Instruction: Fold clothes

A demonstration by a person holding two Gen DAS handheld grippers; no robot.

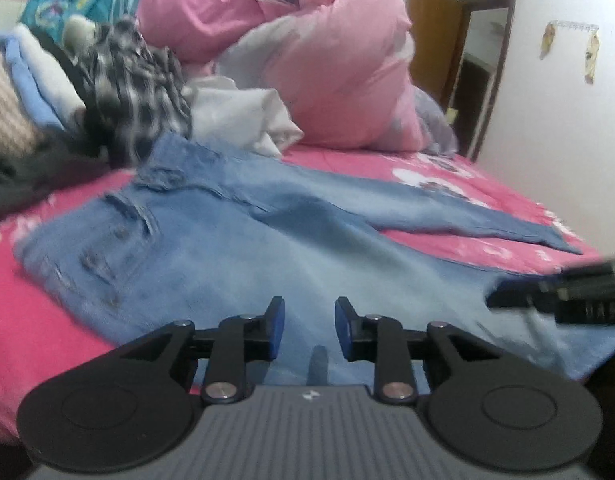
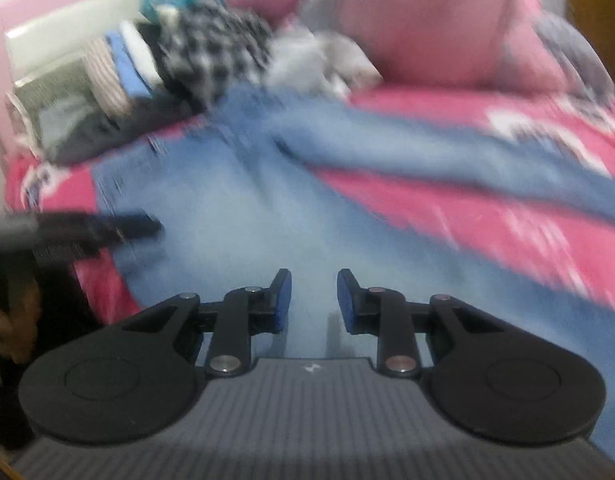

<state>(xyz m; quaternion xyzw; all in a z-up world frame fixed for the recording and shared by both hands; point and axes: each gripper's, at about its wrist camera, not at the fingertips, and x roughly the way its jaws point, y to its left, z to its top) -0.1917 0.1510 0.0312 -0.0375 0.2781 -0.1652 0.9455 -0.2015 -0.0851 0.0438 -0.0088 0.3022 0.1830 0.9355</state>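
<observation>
White wall (image 1: 547, 128), brown door (image 1: 431, 32), pink-sheeted bed (image 1: 427, 168).

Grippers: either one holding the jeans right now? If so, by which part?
Neither. The left gripper and right gripper both show a clear gap between their pads, with nothing pinched. The jeans lie spread on the bed beneath them.

Dim, flat indoor light; no glare, no hard shadows. Strong fisheye bending, black vignette in corners. Left wrist view fairly sharp at centre, jeans (image 1: 235, 248) readable; checked cloth (image 1: 135, 92) at upper left smeared. Right wrist view heavily motion-blurred throughout, pink bedsheet (image 2: 487, 216) at right streaked. Colours washed, slightly noisy.
</observation>
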